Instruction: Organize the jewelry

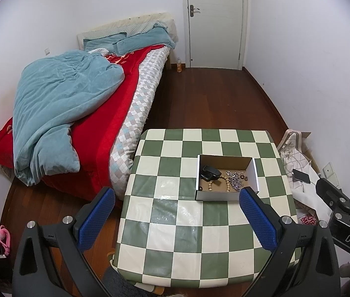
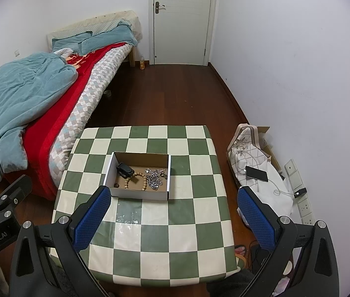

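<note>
An open cardboard box (image 1: 226, 196) (image 2: 140, 193) sits on the green-and-cream checked table (image 1: 175, 222) (image 2: 194, 210). Inside lie a black clip-like object (image 1: 209, 172) (image 2: 125, 169), a wooden bead bracelet (image 1: 224, 184) (image 2: 139, 179), a silver chain heap (image 1: 235, 179) (image 2: 153, 177) and small dark rings (image 1: 243, 178) (image 2: 163, 173). My left gripper (image 1: 177, 219) hovers open above the table's near part, short of the box. My right gripper (image 2: 175, 216) is also open, held high on the near side of the box. Nothing is between either pair of blue pads.
A bed (image 1: 81, 113) with a teal quilt and red blanket stands left of the table. A cloth bundle with a phone (image 2: 256, 173) on it lies right of the table, near wall sockets (image 2: 306, 208). A closed door (image 2: 182, 19) is at the back. A bottle (image 2: 142, 62) stands by the bed's foot.
</note>
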`<action>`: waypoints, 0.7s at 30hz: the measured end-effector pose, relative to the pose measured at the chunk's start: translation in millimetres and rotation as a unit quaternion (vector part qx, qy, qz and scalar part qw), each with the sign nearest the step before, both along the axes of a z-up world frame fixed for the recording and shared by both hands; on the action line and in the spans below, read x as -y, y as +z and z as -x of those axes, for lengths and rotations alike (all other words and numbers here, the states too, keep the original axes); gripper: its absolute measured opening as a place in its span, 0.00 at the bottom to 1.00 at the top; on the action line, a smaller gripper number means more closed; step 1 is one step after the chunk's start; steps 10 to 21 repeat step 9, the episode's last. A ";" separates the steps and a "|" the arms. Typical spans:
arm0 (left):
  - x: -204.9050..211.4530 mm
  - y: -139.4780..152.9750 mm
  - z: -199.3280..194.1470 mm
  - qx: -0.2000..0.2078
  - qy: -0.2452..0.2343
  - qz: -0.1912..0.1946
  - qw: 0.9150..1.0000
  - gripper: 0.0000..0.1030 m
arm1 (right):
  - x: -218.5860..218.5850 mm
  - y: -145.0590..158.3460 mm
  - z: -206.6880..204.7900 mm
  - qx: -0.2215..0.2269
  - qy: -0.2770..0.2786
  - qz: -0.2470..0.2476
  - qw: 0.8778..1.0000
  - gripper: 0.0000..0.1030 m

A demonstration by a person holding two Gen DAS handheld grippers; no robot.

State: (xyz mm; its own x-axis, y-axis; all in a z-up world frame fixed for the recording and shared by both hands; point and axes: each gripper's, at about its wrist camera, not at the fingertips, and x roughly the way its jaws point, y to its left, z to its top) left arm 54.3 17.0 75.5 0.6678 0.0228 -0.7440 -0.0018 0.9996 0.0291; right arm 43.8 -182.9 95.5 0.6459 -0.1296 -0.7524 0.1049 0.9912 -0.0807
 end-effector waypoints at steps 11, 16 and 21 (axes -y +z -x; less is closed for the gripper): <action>-0.1 0.2 0.2 0.000 0.000 0.001 1.000 1.00 | 0.0 1.9 0.3 0.000 0.001 -0.001 1.000 1.00; -0.1 0.2 0.2 0.000 0.000 0.001 1.000 1.00 | 0.0 1.9 0.3 0.000 0.001 -0.001 1.000 1.00; -0.1 0.2 0.2 0.000 0.000 0.001 1.000 1.00 | 0.0 1.9 0.3 0.000 0.001 -0.001 1.000 1.00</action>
